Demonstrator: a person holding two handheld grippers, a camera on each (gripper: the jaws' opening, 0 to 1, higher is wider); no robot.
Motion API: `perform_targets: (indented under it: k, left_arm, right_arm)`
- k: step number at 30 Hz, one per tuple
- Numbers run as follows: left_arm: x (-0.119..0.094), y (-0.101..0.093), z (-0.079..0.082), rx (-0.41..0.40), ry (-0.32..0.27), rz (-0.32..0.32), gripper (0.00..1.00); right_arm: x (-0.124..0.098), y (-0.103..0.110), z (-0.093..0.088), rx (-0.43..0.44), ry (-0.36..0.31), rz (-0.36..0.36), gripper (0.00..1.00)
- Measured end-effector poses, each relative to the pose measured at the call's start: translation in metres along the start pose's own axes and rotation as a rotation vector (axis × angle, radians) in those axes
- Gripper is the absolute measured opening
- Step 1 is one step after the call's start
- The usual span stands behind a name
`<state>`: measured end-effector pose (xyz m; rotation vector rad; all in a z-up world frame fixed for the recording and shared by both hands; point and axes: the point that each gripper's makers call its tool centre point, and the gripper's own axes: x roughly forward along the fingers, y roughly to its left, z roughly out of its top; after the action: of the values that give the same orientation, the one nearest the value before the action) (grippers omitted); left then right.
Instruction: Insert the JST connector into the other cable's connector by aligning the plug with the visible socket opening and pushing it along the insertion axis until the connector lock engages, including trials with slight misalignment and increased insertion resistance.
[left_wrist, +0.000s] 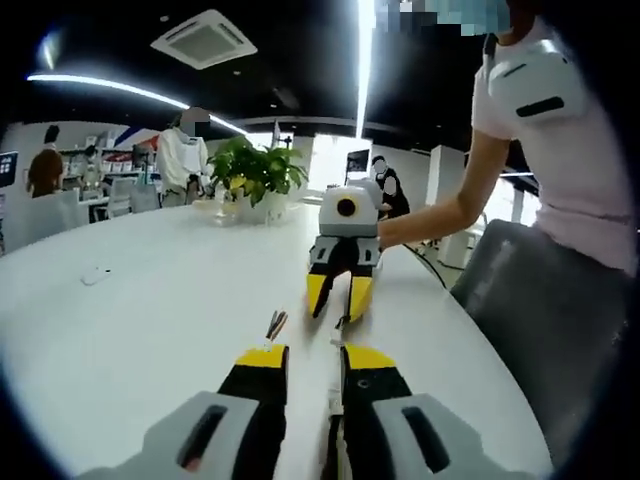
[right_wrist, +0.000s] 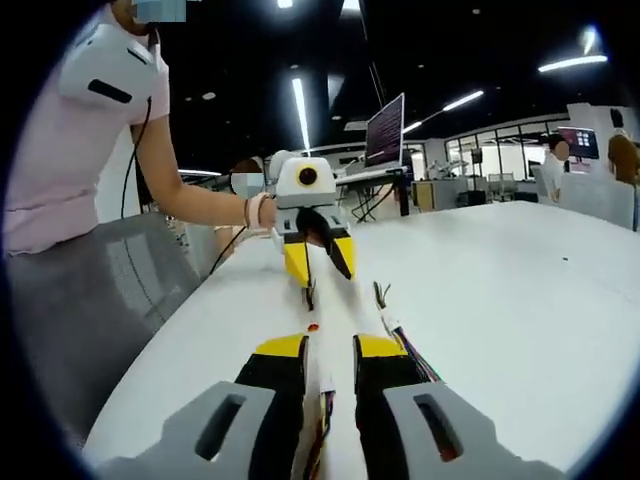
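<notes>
In the left gripper view, the left gripper (left_wrist: 305, 352) is rising from the bottom edge over the white table (left_wrist: 130, 330), its yellow-tipped jaws standing close together with a narrow gap between them. A thin cable (left_wrist: 336, 335) is lying in that gap, but I cannot tell whether the jaws are pinching it. Short loose wires (left_wrist: 275, 323) are sticking up just beside the left jaw tip. Farther along the table the right gripper (left_wrist: 338, 296) is facing this way, tips down near the table, jaws a little apart; something small and dark is hanging at its tips, too small to make out. A person's hand (left_wrist: 392, 232) is holding it from behind, and the person in a pink shirt (left_wrist: 580, 160) is sitting at the right. A potted plant (left_wrist: 255, 175) is standing at the far end of the table.

In the right gripper view, the right gripper (right_wrist: 330, 345) is coming up from the bottom, jaws near each other, with coloured wires (right_wrist: 322, 440) running down between them; whether it is clamping them cannot be told. A second bundle of cable (right_wrist: 405, 345) is lying along the outside of the right jaw, its bare ends pointing up. Across the table the left gripper (right_wrist: 318, 275) is pointing back, jaws slightly spread, a dark connector (right_wrist: 310, 295) hanging at its tips just above the table. A monitor (right_wrist: 385, 130) is standing behind.
</notes>
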<state>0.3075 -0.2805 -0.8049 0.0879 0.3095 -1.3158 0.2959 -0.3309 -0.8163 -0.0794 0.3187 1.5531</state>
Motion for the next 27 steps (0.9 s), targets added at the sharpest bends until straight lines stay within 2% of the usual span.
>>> perform_targets:
  k: [1,4,6,7,10,13,15,16,18,22,25,27]
  left_arm:
    - [0.000,0.000,-0.005,-0.003,0.012,0.013,0.15]
    - [0.001,-0.005,-0.013,-0.005,0.028,0.008,0.15]
    - [0.001,-0.007,-0.013,-0.017,0.012,0.007,0.15]
    - [0.002,-0.009,-0.009,-0.046,-0.018,0.007,0.15]
    - [0.000,-0.010,-0.011,-0.047,-0.022,0.021,0.15]
    - [0.001,-0.009,-0.014,-0.035,-0.005,0.049,0.19]
    - [0.001,-0.010,-0.021,-0.027,0.017,0.058,0.19]
    - [0.001,-0.011,-0.026,-0.021,0.027,0.058,0.19]
    - [0.001,-0.015,-0.032,-0.024,0.046,0.056,0.19]
    - [0.001,-0.018,-0.038,-0.026,0.046,0.059,0.19]
    - [0.000,-0.016,-0.036,-0.048,0.025,0.072,0.18]
    - [-0.002,-0.013,-0.031,-0.062,-0.008,0.089,0.18]
  right_arm:
    - [-0.002,-0.001,-0.005,-0.011,0.022,-0.017,0.14]
    - [-0.004,0.001,-0.007,-0.008,0.022,-0.023,0.14]
    - [-0.005,0.003,-0.008,-0.017,0.026,-0.032,0.14]
    - [-0.005,0.005,-0.009,-0.023,0.034,-0.032,0.13]
    - [-0.004,0.008,-0.011,-0.025,0.039,-0.031,0.13]
    - [-0.001,0.009,-0.014,-0.031,0.045,-0.032,0.13]
    - [0.000,0.007,-0.018,-0.022,0.053,-0.035,0.14]
    - [0.000,0.007,-0.020,0.011,0.051,-0.033,0.15]
    - [-0.001,0.006,-0.021,-0.004,0.051,-0.038,0.14]
    - [-0.001,0.008,-0.022,-0.019,0.055,-0.042,0.14]
    - [0.000,0.006,-0.025,-0.045,0.074,-0.049,0.16]
    - [0.000,0.006,-0.025,-0.055,0.080,-0.053,0.16]
